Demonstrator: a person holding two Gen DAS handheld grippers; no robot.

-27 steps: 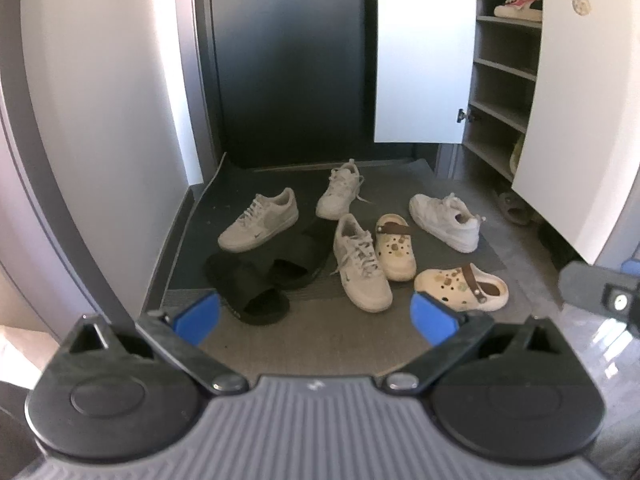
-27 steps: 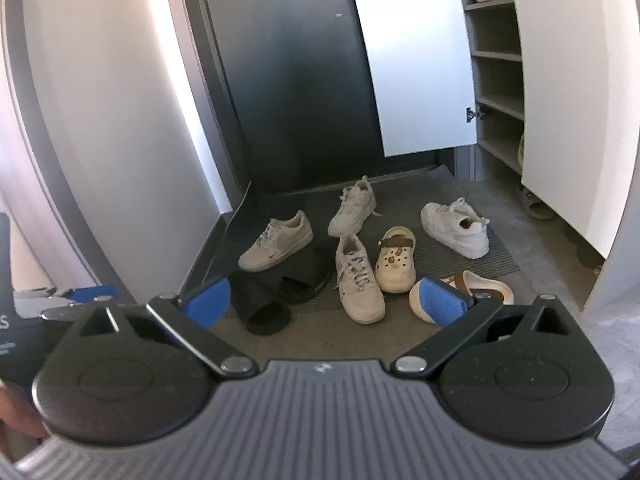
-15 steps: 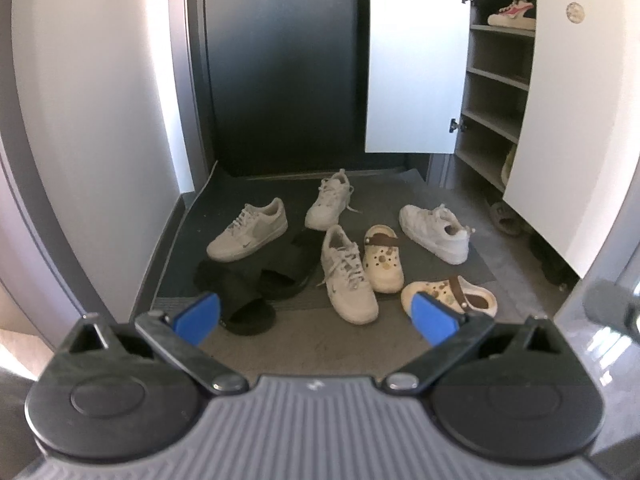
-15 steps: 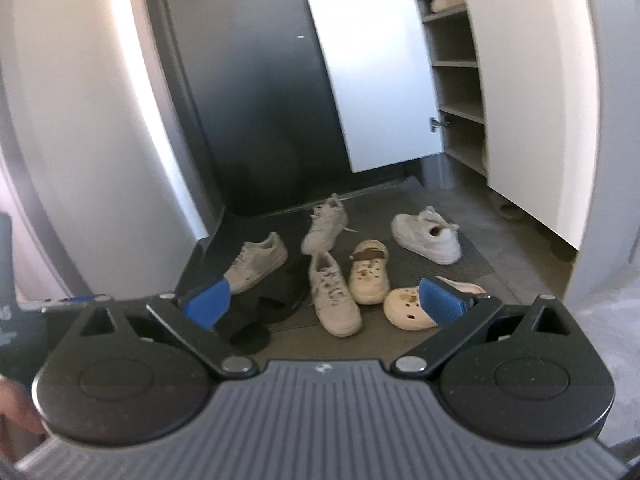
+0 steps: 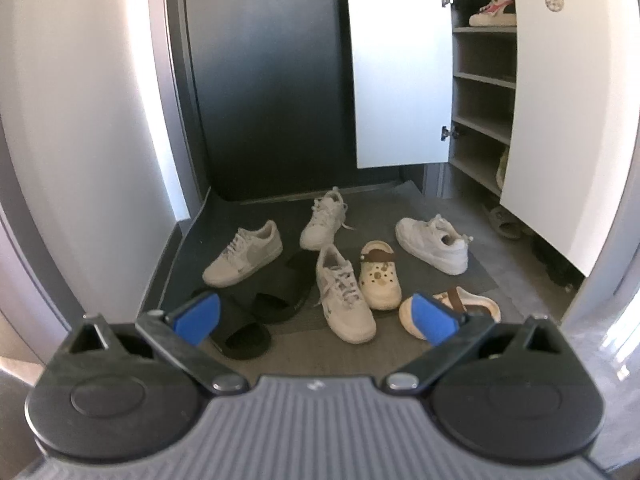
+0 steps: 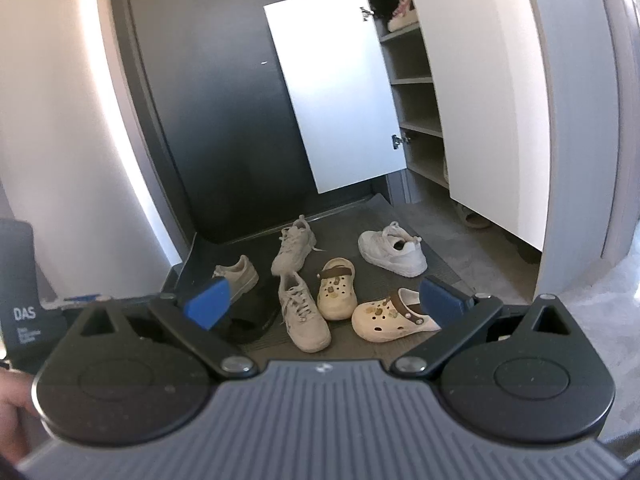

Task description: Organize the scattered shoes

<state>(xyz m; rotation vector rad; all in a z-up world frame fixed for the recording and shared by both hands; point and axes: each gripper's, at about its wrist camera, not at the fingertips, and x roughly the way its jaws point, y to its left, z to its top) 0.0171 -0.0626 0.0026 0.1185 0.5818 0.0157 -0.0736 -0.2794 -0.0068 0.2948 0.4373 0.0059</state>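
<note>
Several shoes lie scattered on a dark doormat [image 5: 478, 276]: white sneakers [image 5: 244, 254] [image 5: 432, 244] [image 5: 344, 300] [image 5: 323, 216], two cream clogs [image 5: 379, 276] [image 6: 390, 316] and two black slides [image 5: 276, 292]. My left gripper [image 5: 314, 318] hangs open well short of the shoes, nothing between its blue pads. My right gripper [image 6: 322, 298] is likewise open and empty, also short of the pile. The same sneakers [image 6: 302, 312] [image 6: 394, 250] show in the right wrist view.
A shoe cabinet [image 5: 484, 80] stands at the right with both white doors [image 5: 400, 64] open; one pink-and-white shoe [image 5: 494, 10] sits on its top shelf. A tan slipper [image 5: 504, 222] lies under it. A dark entrance door [image 5: 264, 80] is behind, a white wall [image 5: 80, 140] on the left.
Both views have pulled back and tilted up a little, so the shoes sit lower and smaller. The right view has swung so the cabinet door appears more central. Jaws stayed open.
</note>
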